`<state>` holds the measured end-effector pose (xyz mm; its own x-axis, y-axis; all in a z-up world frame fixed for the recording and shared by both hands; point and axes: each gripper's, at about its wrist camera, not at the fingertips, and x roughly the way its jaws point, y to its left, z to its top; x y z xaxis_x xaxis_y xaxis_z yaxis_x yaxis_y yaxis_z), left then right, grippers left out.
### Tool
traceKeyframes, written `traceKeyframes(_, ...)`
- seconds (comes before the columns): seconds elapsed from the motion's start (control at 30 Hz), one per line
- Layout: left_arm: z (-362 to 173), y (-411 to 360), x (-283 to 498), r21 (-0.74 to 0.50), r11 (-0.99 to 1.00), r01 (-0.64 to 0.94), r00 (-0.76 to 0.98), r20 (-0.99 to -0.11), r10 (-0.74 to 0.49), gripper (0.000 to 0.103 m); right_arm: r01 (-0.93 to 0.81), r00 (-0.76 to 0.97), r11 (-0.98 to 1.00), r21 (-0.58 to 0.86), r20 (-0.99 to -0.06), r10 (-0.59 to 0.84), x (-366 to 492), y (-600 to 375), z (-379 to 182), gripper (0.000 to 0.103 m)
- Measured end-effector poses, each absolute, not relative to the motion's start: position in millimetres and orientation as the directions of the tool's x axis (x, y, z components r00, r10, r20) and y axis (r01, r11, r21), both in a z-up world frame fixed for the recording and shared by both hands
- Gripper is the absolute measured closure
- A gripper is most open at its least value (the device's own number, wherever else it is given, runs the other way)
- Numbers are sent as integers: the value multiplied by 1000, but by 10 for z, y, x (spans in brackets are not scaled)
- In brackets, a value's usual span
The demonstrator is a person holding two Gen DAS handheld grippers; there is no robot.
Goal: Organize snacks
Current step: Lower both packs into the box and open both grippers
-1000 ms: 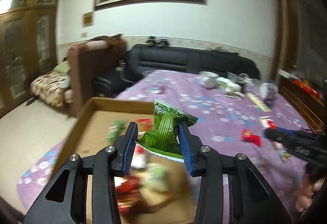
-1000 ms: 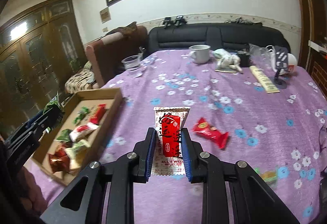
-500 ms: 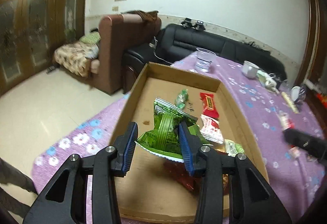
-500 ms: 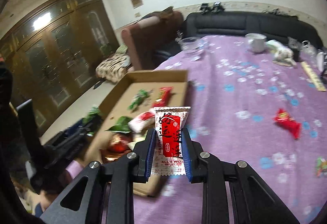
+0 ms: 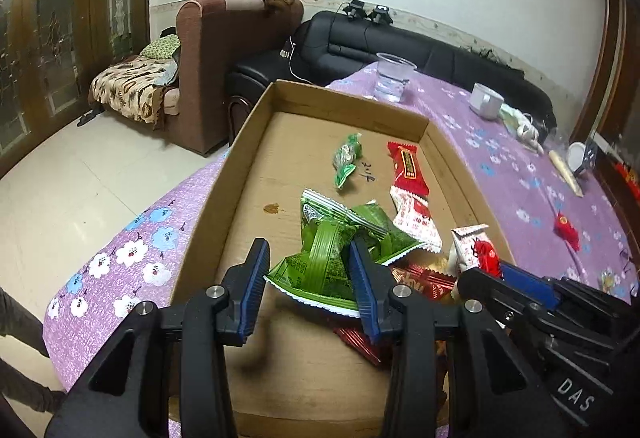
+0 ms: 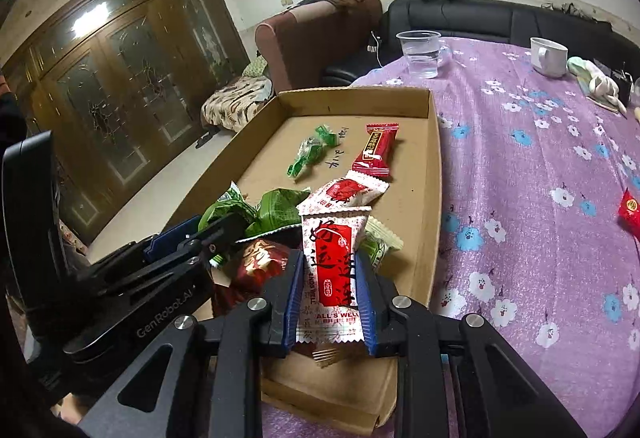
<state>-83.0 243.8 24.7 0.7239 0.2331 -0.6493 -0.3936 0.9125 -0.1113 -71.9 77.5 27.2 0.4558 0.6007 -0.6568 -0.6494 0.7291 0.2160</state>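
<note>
Nearest, the left claw (image 5: pixel 310 274) is clamped on a green snack packet (image 5: pixel 328 258) over the near end of the cardboard tray (image 5: pixel 248 142); just beside it the right claw (image 6: pixel 329 284) is clamped on a white-and-red packet (image 6: pixel 332 258), also above the tray; neither is let go yet. Under them lies a small heap of wrappers, with a green candy (image 5: pixel 346 158) and a red bar (image 5: pixel 408 166) farther in. Beyond the tray, on the purple-clothed bench (image 6: pixel 540 178), at least one red snack (image 5: pixel 566 228) waits, so the sorting looks well advanced but unfinished.
</note>
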Motion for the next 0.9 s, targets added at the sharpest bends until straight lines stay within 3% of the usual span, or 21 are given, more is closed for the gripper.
traceKeyframes(0.9, 238, 2409, -797, -62, 910, -410, 696, -666, 268, 64, -664, 480, 729, 167, -652, 587, -772, 783, 253, 77)
